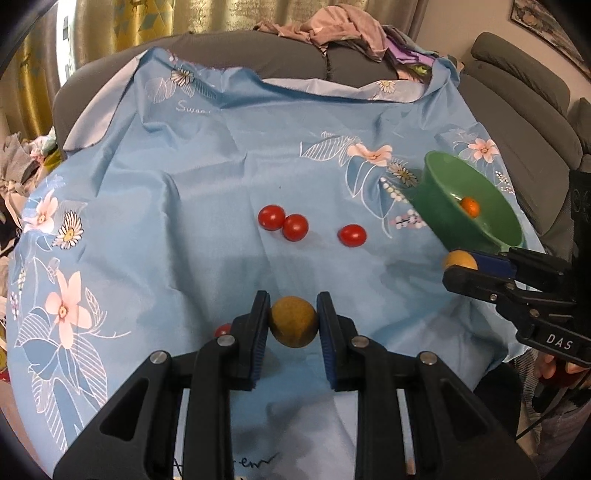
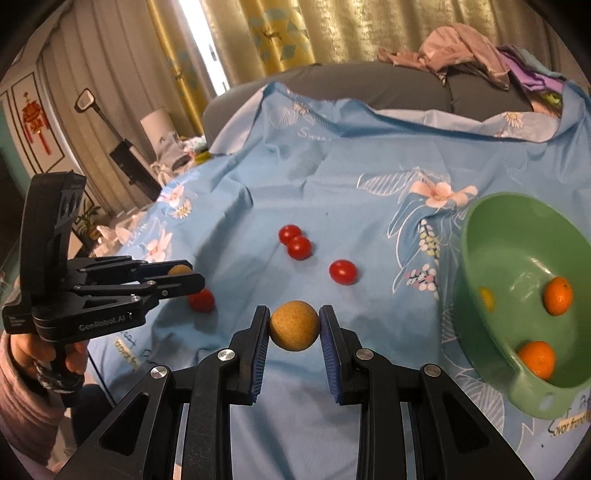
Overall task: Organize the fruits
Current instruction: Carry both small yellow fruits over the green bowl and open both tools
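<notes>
My left gripper [image 1: 293,314] is shut on a round tan fruit [image 1: 293,325], held above the blue floral cloth [image 1: 166,221]. My right gripper [image 2: 294,317] is shut on a similar tan fruit [image 2: 294,326]. Each view shows the other gripper from the side: the right gripper [image 1: 448,267] by the green bowl [image 1: 432,184], the left gripper [image 2: 194,272] at the left. The green bowl [image 2: 480,258] is tilted and holds small oranges [image 2: 558,296]. Three cherry tomatoes [image 1: 295,227] lie mid-cloth. Another tomato [image 2: 201,300] lies below the left gripper.
A grey sofa [image 1: 288,62] with a heap of clothes [image 1: 343,29] rises behind the cloth, and curtains [image 2: 295,33] hang beyond. A person's hand [image 2: 70,360] holds the left gripper's handle. More sofa cushions [image 1: 524,107] stand at the right.
</notes>
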`<state>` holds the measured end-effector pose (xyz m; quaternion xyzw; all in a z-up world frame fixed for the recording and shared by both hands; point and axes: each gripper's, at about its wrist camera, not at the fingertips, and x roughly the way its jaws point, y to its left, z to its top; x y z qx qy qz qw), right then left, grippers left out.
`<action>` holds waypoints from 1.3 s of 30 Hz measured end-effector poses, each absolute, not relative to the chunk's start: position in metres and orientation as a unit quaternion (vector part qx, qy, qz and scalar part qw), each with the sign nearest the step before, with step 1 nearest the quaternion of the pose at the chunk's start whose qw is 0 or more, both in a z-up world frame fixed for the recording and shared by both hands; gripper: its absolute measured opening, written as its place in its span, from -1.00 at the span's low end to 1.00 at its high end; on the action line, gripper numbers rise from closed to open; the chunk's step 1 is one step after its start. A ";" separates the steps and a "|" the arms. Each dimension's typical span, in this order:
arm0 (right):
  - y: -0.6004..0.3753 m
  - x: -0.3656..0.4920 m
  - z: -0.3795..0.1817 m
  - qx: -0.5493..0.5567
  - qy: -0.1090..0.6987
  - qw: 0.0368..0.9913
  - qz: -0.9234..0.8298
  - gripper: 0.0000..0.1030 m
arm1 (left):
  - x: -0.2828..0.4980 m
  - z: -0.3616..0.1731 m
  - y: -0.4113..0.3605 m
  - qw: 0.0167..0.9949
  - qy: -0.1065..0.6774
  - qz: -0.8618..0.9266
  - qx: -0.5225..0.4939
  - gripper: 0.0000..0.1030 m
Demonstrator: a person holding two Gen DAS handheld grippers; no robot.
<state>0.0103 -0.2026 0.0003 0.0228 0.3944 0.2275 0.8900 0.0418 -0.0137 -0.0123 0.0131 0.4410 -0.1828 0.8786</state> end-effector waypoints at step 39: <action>-0.338 -0.028 0.034 0.120 0.296 0.939 0.125 -0.43 | 0.044 0.052 -0.178 0.867 0.379 -0.301 0.117 -0.51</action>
